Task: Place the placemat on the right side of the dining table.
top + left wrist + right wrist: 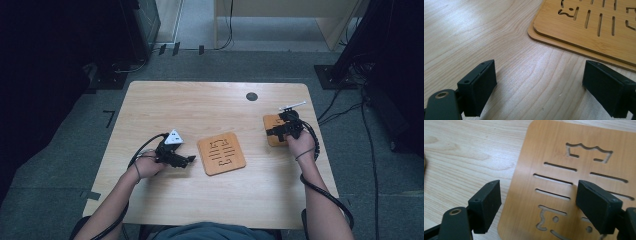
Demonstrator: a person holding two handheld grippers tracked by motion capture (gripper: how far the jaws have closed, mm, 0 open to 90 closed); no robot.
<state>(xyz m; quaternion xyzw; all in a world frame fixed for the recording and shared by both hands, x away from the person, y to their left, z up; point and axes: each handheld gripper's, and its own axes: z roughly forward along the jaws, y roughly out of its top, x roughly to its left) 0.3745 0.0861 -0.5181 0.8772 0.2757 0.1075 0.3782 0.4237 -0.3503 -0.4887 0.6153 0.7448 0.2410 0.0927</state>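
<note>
While the left tongs sit low over the table at the left, their jaws are spread wide with nothing between them, and the left gripper view has them aimed at the near corner of the centre coasters. That looks like two thin bamboo mats stacked one on the other, the upper one slightly offset so a sliver of the lower edge peeks out. From the high view the centre coasters lie flat in the middle of the table, just beside the left tongs but not touched by them. My read: the left hand is parked there to be ready for an edge grab, since a flat mat offers only its rim. Moving across to the right, a second spot of bamboo, the right coaster, lies near the table's right edge, and the right tongs hover right over it. In the right gripper view the right coaster shows its cut-out slots and crown shape, with its left edge falling between the two jaws. Those jaws are open too, pads clear of the wood, one over bare table and one over the mat. I judge the straddle is deliberate: lined up on the rim to pinch or slide the coaster, though nothing is gripped yet.
</note>
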